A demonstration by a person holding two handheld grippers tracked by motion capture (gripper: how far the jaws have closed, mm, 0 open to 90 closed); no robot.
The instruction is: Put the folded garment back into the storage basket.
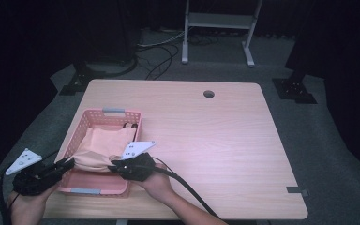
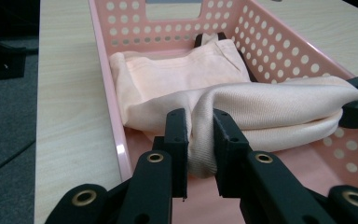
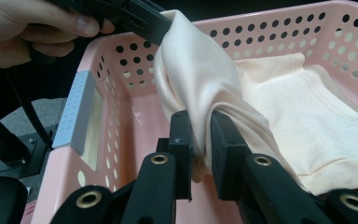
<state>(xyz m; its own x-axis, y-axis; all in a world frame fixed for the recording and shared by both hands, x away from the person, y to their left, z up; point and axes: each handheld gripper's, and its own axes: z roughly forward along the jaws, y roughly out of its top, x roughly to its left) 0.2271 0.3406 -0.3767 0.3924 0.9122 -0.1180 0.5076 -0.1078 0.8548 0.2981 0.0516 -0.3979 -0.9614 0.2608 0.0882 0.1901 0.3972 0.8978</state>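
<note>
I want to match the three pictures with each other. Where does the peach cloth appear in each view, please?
High view: the peach cloth lies lower left, inside the pink basket, stretched between both grippers.
Left gripper view: the cloth is at the centre, pinched between the jaws at the bottom.
Right gripper view: the cloth runs from centre to right, gripped by the jaws.
Shared landmark: the basket's perforated pink wall.

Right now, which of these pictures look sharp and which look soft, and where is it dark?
High view: soft and low in detail, the wooden table lit, the room around it nearly black. Left gripper view: crisp on the peach cloth and the black fingers; the pink perforated basket blurs slightly at its far end. Right gripper view: cloth weave sharp, the hand at top left soft.
</note>
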